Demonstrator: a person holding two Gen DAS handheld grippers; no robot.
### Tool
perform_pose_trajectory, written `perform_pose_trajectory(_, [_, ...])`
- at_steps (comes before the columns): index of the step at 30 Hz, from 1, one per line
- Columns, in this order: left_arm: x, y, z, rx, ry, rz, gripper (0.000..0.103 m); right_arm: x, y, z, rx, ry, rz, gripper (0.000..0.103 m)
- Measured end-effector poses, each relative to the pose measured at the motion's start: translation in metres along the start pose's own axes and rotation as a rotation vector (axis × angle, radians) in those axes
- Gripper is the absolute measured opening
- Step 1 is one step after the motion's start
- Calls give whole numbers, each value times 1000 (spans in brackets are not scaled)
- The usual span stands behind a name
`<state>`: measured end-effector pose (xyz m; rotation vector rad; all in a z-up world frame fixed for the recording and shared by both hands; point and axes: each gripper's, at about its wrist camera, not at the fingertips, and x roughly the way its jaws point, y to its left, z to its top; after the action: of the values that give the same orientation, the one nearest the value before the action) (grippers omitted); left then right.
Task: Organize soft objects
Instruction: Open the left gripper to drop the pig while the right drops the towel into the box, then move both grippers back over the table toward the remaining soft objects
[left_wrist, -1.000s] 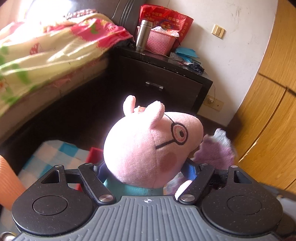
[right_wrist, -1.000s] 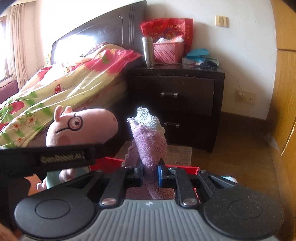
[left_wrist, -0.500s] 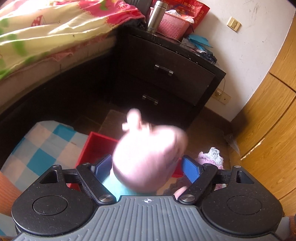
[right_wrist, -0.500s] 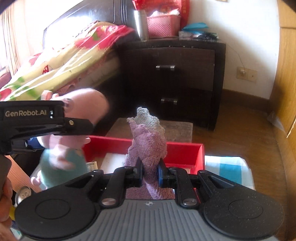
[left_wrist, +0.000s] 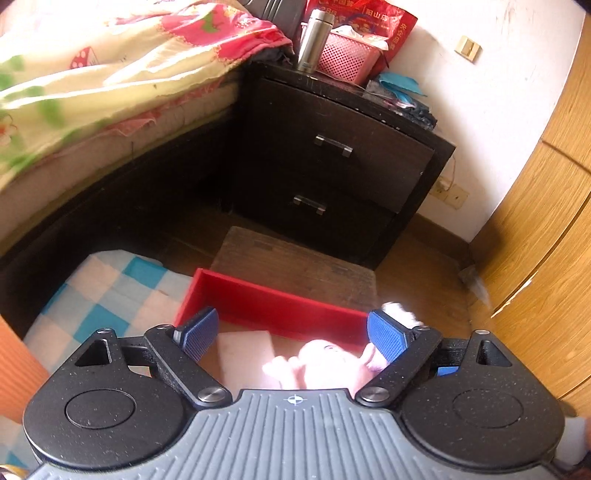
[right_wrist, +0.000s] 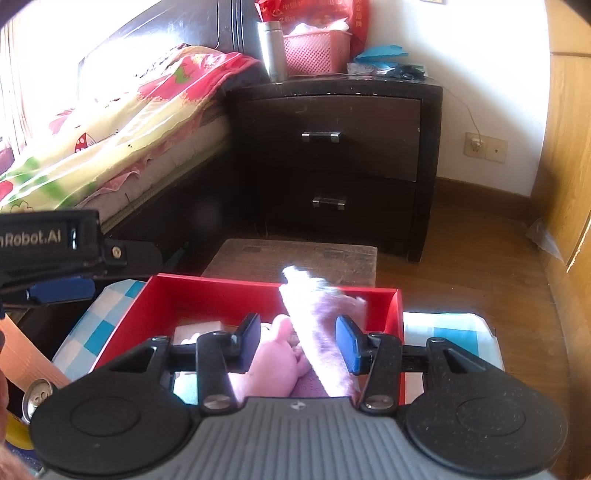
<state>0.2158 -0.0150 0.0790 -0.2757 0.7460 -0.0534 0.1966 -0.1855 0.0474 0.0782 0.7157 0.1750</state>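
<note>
Where nightstand (right_wrist: 332, 147) backs red box (right_wrist: 221, 291)

my left gripper (left_wrist: 291, 334) has just been opening and the pink pig plush (left_wrist: 325, 363) has dropped out into the red box (left_wrist: 273, 302). my right gripper (right_wrist: 297, 341) has just been opening too, so the purple towel (right_wrist: 321, 332) between its jaws is no longer pinched and now leans to one side.

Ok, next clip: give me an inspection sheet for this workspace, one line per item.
Surface: blue-checked cloth under the red box.
Job's things: pink plush pig lying in the box; purple towel, blurred, between the right pads, not clamped.
Clutter: white block in the box; drink can.
Grippers: left gripper open; right gripper open, jaws just been opening.
Cables: wire running to the wall socket.
Surroundings: bed, dark nightstand, wooden wardrobe.
</note>
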Motion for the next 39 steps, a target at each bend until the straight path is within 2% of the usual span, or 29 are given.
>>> perform_pose_trajectory(3, [-8,-6,-5,39,-6,19,85,-8,4,-1,-13,-8,1,22])
perform_pose_trajectory(9, [-49,-9,-9,75,-44,-16,86,-36,7,4,13,-28,33,23])
perform_pose_trajectory(19, [-140,-4,-19,45,-160,-71,91,-128,34,11,-31,-156,109,23])
perform_pose_trajectory(23, [-167,-2,-30,58,-173,-77,92,-156,50,5,-76,-171,129,23])
perform_pose_trajectory(32, [-186,16,-70,60,-103,-57,93,-181,74,-36,-157,-108,139,24])
perform_pose_trajectory(39, [-191,25,-106,107,-47,4,93,-189,71,-68,-164,-60,134,24])
